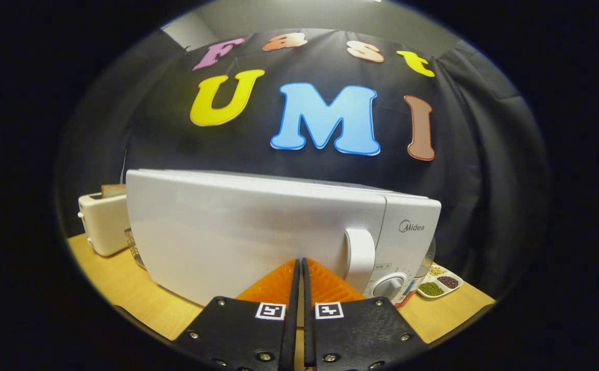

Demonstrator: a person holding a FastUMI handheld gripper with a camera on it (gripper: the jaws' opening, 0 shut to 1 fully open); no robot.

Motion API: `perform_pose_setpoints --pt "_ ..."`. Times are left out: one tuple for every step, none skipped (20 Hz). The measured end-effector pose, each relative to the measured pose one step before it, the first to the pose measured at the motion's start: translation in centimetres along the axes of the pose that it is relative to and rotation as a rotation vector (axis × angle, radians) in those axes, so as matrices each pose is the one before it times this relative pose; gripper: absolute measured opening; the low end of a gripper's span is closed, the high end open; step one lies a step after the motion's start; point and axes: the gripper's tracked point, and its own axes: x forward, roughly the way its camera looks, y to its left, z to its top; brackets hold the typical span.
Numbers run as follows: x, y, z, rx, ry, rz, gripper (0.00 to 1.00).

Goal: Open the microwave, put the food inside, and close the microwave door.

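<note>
Fingers (pixel 299 268) pressed together, gripping nothing, tips just before the microwave (pixel 258 232) door beside its handle (pixel 359 255). Microwave stands closed on the bench (pixel 124 288); toaster (pixel 103 221) behind its left, bean tray (pixel 441 284) right.

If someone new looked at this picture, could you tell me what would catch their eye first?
The big white microwave on the wooden table dominates, its door shut, with the handle just ahead of the gripper, right of its tips. The fingers are pressed together, holding nothing. A toaster with bread in it stands behind the microwave on one side, and a small tray of beans sits beyond the dial on the other.
</note>
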Motion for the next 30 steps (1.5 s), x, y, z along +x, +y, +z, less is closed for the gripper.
perform_pose_setpoints --pt "-0.075 0.060 0.236 -0.01028 -0.00858 -0.00527 0.07" --pt "-0.094 0.231 -0.327 -0.00662 0.03225 0.01321 0.09" --pt "-0.382 0.358 -0.362 0.03381 0.03353 0.02356 0.10" --pt "-0.593 0.270 -0.048 0.03231 0.02208 0.01052 0.11" --pt "-0.810 0.069 0.350 0.00810 0.00652 0.00484 0.11" --pt "-0.946 -0.042 0.332 -0.01220 -0.00071 0.00287 0.11" --pt "-1.288 0.230 0.468 -0.00993 -0.00623 0.00775 0.11" --pt "-1.225 0.322 0.455 -0.00451 -0.00549 0.00881 0.11" --pt "-1.317 0.422 0.599 -0.00117 -0.00370 0.01140 0.11" --pt "-1.439 0.492 0.581 -0.00177 0.00062 0.01332 0.11" --pt "-1.583 0.576 0.762 0.00231 -0.00746 0.01821 0.11" --pt "-1.576 0.435 0.824 0.00050 -0.01617 0.01480 0.11" --pt "-1.629 0.739 0.952 -0.00204 -0.01917 0.02431 0.11" --pt "-1.546 0.813 1.032 -0.00113 -0.02200 0.02606 0.11" --pt "-1.584 0.833 1.197 -0.00004 -0.01747 0.02895 0.11" --pt "-1.367 0.560 1.267 0.00577 -0.01586 0.02429 0.11" --pt "-1.415 0.567 1.411 0.00772 -0.01890 0.02308 0.11" --pt "-1.289 0.363 1.623 -0.00067 -0.02728 0.01118 0.11" --pt "-1.010 0.103 1.625 -0.01655 -0.02707 -0.00556 0.11" --pt "-0.774 -0.020 1.361 -0.01284 -0.02620 -0.00785 0.11" --pt "-0.594 0.100 1.145 -0.00369 -0.01478 -0.00206 0.11" --pt "-0.479 0.497 0.639 0.00407 -0.00144 0.00903 0.11" --pt "-0.462 0.472 0.896 0.00388 -0.00390 0.00955 0.11" --pt "-0.339 0.088 1.051 0.00033 -0.00843 0.00279 0.11" --pt "-0.400 0.134 1.005 0.00356 -0.00926 0.00165 0.11" --pt "-0.277 0.287 0.767 0.00680 -0.00609 0.00513 0.11" --pt "-0.197 -0.123 0.868 -0.00184 -0.00852 -0.00925 0.11" --pt "-0.030 -0.177 0.879 -0.00504 -0.01122 -0.00998 0.11" --pt "-0.039 -0.245 0.614 -0.00018 0.00019 -0.01111 0.11" --pt "0.007 -0.230 0.391 0.00829 -0.00148 -0.01439 0.11"
